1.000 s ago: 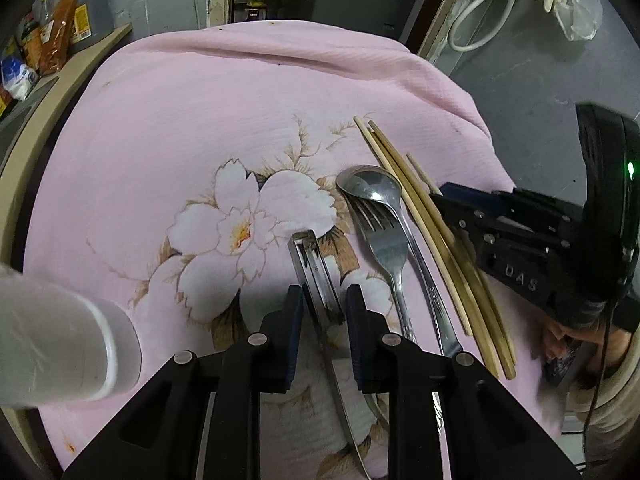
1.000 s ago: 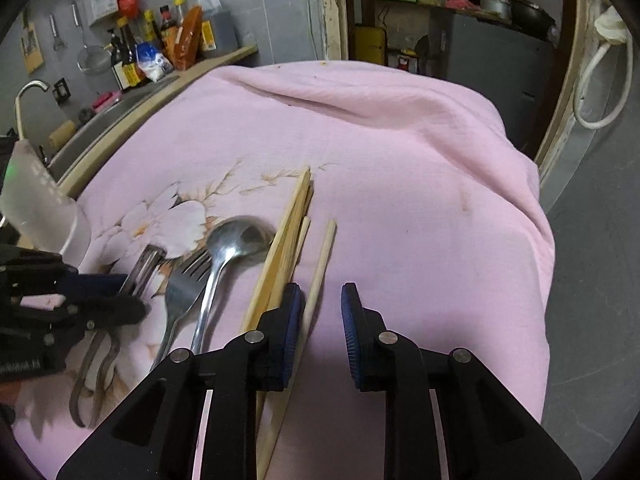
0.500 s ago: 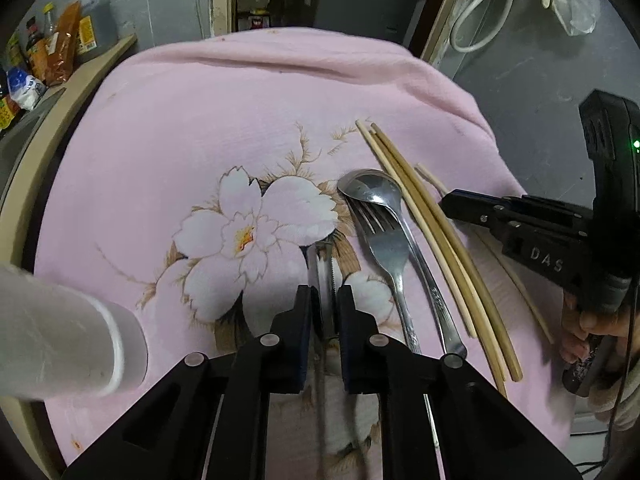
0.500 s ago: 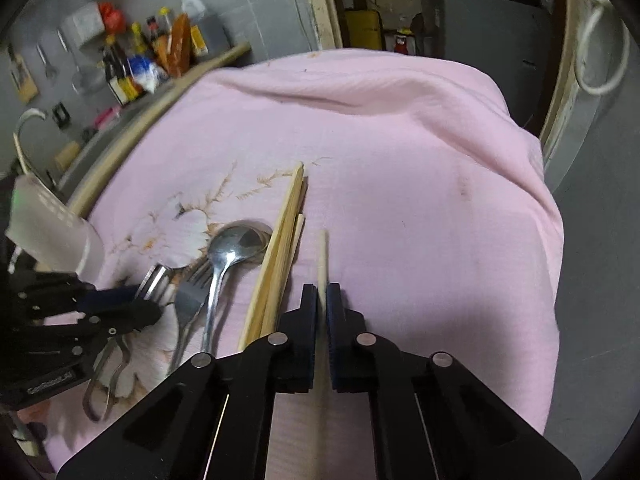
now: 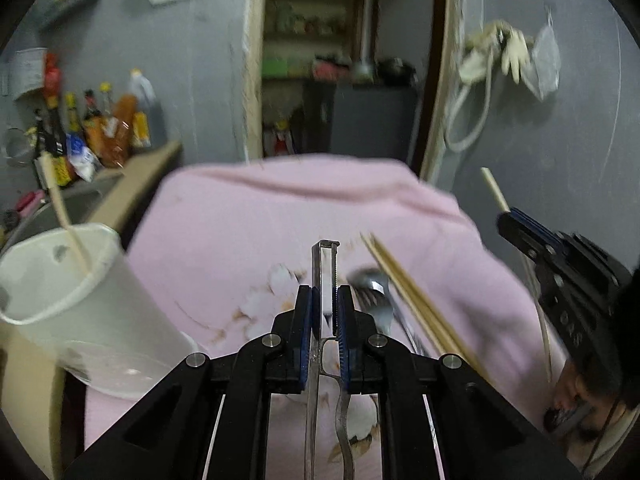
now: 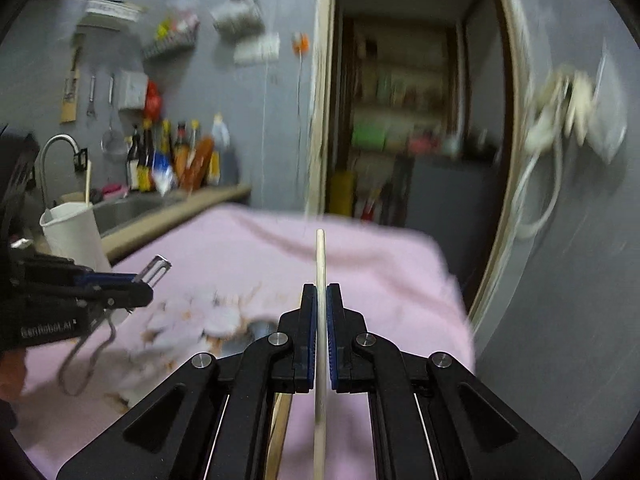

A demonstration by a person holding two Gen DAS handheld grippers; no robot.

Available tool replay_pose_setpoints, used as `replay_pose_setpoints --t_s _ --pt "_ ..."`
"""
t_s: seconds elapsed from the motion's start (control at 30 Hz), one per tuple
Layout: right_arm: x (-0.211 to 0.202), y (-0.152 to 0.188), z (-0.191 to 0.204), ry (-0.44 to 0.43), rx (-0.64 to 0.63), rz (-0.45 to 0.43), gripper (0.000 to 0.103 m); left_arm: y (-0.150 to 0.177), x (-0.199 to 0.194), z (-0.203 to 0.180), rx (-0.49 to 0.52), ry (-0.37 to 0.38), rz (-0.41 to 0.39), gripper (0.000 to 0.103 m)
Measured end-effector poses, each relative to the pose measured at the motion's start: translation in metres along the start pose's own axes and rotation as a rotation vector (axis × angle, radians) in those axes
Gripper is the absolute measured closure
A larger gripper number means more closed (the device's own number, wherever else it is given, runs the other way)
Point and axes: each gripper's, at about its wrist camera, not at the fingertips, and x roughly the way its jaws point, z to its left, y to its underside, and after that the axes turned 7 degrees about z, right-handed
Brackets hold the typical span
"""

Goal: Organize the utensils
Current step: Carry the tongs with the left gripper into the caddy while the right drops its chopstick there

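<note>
Both tools are up off the pink flower-print cloth [image 5: 248, 216] at once. The left gripper [image 5: 325, 316] has its blue-padded fingers pinched tight on a slim metal peeler [image 5: 325, 272], blade head poking forward past the tips, wavy handle trailing back between the black arms. From the right wrist view that same peeler [image 6: 154, 268] juts out clear of the cloth.

Over on the right, the right gripper [image 6: 320, 334] is clamped on a single pale wooden chopstick [image 6: 320, 256], its rounded end standing straight out ahead of the pads.

Down on the cloth, a pair of wooden chopsticks [image 5: 412, 296] lies slanted, with a steel spoon [image 5: 370, 278] and steel fork [image 5: 378, 308] just beside them, blurred.

At the left edge stands a white plastic cup [image 5: 80, 308] with one chopstick [image 5: 64, 216] already leaning inside it.
</note>
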Motion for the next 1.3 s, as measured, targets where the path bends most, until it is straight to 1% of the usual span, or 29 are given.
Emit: replay_pose_setpoints --t_s 0.13,0.23,0.33,0.43,0.53,0.6,0.67,0.8,0.83,0.9,0.97,1.13,1.3 --pt "-0.022 -0.012 0.02 0.09 -0.058 -0.168 0.1 -0.008 -0.026 0.002 -0.024 -0.036 -0.124 0.094" --pt "-0.033 -0.024 0.033 0.119 -0.058 -0.257 0.1 -0.016 -0.049 0.012 -0.054 -0.047 -0.213 0.094" --pt "-0.042 -0.04 0.046 0.107 -0.041 -0.344 0.1 -0.022 -0.074 0.023 -0.061 -0.07 -0.3 0.094" --pt "-0.044 -0.057 0.057 0.057 -0.011 -0.395 0.1 -0.03 -0.096 0.041 -0.079 -0.087 -0.355 0.094" --pt "-0.039 -0.077 0.073 -0.015 0.02 -0.408 0.1 -0.036 -0.114 0.068 -0.13 -0.112 -0.397 0.094" --pt "-0.031 -0.095 0.087 -0.083 0.054 -0.409 0.1 -0.04 -0.124 0.088 -0.154 -0.154 -0.413 0.094" --pt "-0.026 -0.108 0.102 -0.129 0.065 -0.414 0.1 -0.044 -0.131 0.111 -0.187 -0.196 -0.428 0.094" --pt "-0.01 -0.137 0.133 -0.25 0.095 -0.438 0.1 -0.048 -0.134 0.156 -0.259 -0.234 -0.441 0.094" --pt "-0.006 -0.141 0.137 -0.275 0.108 -0.444 0.1 -0.048 -0.134 0.166 -0.273 -0.245 -0.445 0.094" --pt "0.002 -0.147 0.145 -0.365 0.147 -0.459 0.1 -0.049 -0.131 0.186 -0.312 -0.254 -0.456 0.094" --pt "0.01 -0.149 0.151 -0.421 0.176 -0.464 0.1 -0.051 -0.125 0.203 -0.356 -0.259 -0.45 0.094" --pt "0.029 -0.149 0.165 -0.484 0.208 -0.449 0.1 -0.048 -0.114 0.232 -0.463 -0.249 -0.443 0.094" --pt "0.045 -0.145 0.173 -0.524 0.214 -0.429 0.1 -0.045 -0.108 0.238 -0.486 -0.278 -0.445 0.094"
